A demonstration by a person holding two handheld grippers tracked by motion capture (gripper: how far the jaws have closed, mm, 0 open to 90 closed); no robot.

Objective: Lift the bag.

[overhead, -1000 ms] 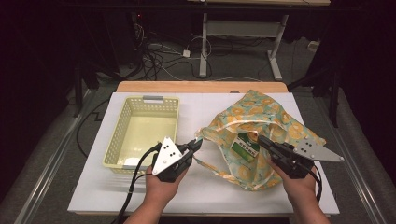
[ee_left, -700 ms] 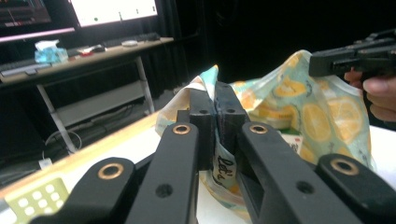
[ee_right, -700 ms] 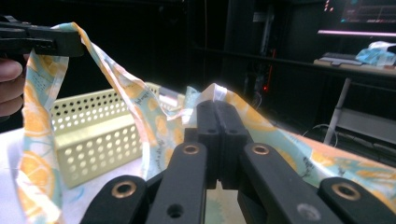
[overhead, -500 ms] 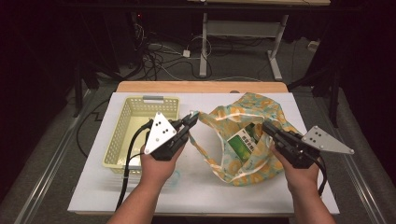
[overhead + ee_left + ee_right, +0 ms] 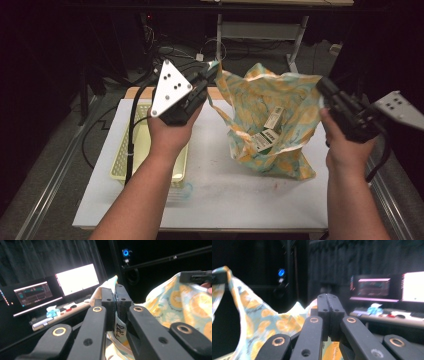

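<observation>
Two tools hold the patterned bag (image 5: pixel 270 120) up over the desk (image 5: pixel 220 190): left tool (image 5: pixel 212 75) and right tool (image 5: pixel 322 87) are each clenched on its rim. From above, small boxes (image 5: pixel 267 135) show inside; the left gripper view shows lettering on fabric between closed jaws.

Pale blue bag (image 5: pixel 272 107) with orange-slice print; yellow basket (image 5: pixel 131 156); white table (image 5: pixel 235 192).

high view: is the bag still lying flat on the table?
No, both grippers, left and right, hold the bag up by its rim, mouth open, with only its bottom on the table.
</observation>
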